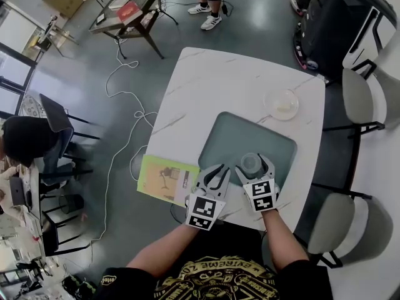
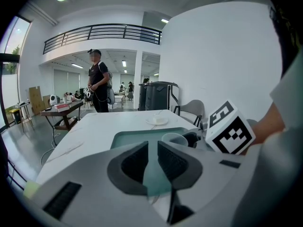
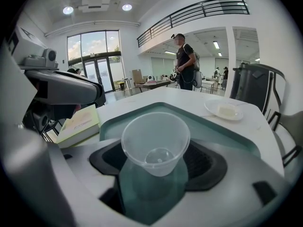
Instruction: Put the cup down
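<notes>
A clear plastic cup (image 1: 251, 163) stands upright on the near part of a teal mat (image 1: 231, 136) on the white marble table (image 1: 206, 80). My right gripper (image 1: 253, 167) is open wide around it. In the right gripper view the cup (image 3: 155, 141) sits between the two dark pads (image 3: 203, 162), with small gaps at its lower body. My left gripper (image 1: 219, 171) rests just to the left at the mat's near edge, its jaws a narrow gap apart with nothing between them. From the left gripper (image 2: 152, 161) view, the cup (image 2: 174, 138) shows to the right.
A small clear plate (image 1: 280, 104) with something pale on it lies beyond the mat at the far right. A green-yellow book (image 1: 164, 178) lies at the table's near left corner. Grey chairs (image 1: 356, 99) stand along the right side. A person stands beyond the table's far edge.
</notes>
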The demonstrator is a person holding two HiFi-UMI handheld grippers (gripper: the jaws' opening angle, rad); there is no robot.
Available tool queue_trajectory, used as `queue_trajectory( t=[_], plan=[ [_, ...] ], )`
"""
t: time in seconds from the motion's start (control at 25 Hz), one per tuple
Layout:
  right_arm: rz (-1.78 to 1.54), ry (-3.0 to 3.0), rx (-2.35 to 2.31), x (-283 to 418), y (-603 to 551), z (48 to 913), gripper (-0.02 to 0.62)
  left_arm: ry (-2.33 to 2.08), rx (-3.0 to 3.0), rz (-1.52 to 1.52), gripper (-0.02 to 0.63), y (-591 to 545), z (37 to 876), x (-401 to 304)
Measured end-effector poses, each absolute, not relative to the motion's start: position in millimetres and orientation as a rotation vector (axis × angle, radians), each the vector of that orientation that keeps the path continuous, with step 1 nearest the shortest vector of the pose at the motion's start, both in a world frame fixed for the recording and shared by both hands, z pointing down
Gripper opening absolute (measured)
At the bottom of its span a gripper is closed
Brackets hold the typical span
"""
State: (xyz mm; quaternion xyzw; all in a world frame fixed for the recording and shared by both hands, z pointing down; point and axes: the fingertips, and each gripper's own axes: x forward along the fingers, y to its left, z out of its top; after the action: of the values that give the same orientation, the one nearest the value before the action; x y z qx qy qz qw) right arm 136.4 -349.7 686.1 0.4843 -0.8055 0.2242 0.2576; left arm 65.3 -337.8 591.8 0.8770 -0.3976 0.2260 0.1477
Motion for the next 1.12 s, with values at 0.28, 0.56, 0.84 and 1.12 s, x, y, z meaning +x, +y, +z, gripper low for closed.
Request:
queue_trajectory(
  t=[0.28,0.56,0.84,1.12],
  plan=[
    [0.596,-2.147,1.391,149,-338,678,0.348,-1.117,2.555,0.628,0.071,-334,583,66],
    [0.562,-2.097,1.559,163,-318,649,0.347,-1.1,2.597,0.6,0.071,-326,570,60],
    [0.51,-2.082,1.669,163,-295,603,0.33,-1.08,2.634,0.58,0.071,-312,555,50],
    [0.456,-2.091,1.745,148,-269,565,0.193,-1.089,2.663,0.547,0.071,-295,536,37]
  ],
)
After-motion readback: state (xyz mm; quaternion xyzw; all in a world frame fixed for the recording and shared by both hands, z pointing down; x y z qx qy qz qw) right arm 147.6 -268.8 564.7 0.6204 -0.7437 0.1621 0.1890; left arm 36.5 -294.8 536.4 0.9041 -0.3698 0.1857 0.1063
